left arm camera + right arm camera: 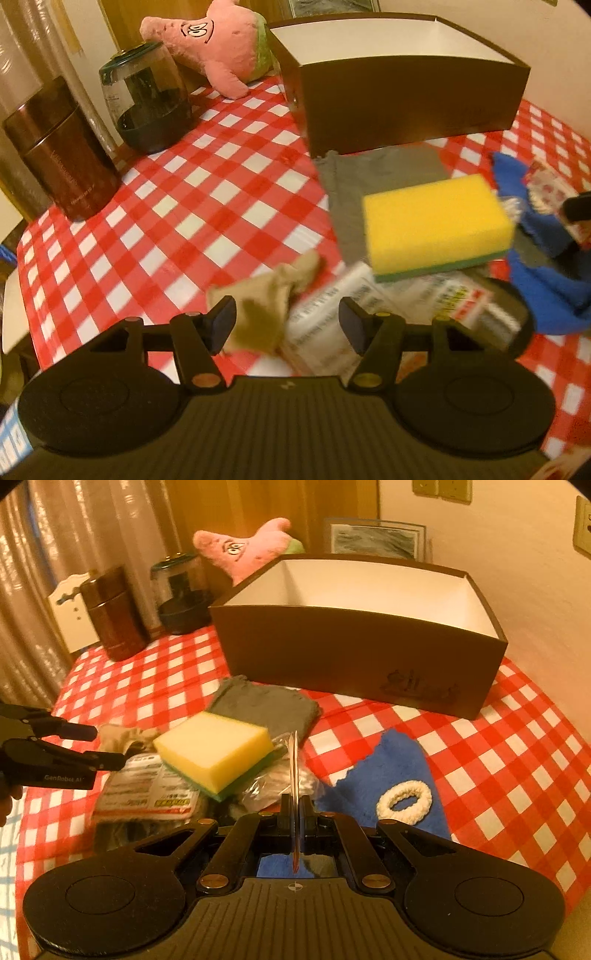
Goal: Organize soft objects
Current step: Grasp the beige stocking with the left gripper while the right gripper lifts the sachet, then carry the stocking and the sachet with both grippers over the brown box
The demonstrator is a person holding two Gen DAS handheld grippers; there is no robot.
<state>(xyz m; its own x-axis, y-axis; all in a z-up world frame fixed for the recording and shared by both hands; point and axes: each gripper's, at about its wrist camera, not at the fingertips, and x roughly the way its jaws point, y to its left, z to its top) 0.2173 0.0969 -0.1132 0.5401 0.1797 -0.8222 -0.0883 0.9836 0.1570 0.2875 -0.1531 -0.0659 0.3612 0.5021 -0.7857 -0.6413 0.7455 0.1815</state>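
Note:
My left gripper [288,323] is open above a crumpled tan cloth [266,302], which lies between its fingers close to the left pad; the right pad is clear of it. A yellow sponge [436,225] with a green underside rests on a printed plastic packet [388,295]. Behind it lies a folded grey cloth [369,173] in front of the brown box [406,92]. My right gripper [294,805] is shut on the thin edge of a clear plastic packet [293,760]. A white scrunchie [404,799] sits on a blue cloth [388,760] to its right. The left gripper [109,747] shows at the left.
A pink star plush [214,40] leans at the back beside the box. A glass jar [147,99] and a brown canister [62,155] stand at the back left of the red-checked tablecloth [184,192]. The box [354,653] is open-topped with white inner walls.

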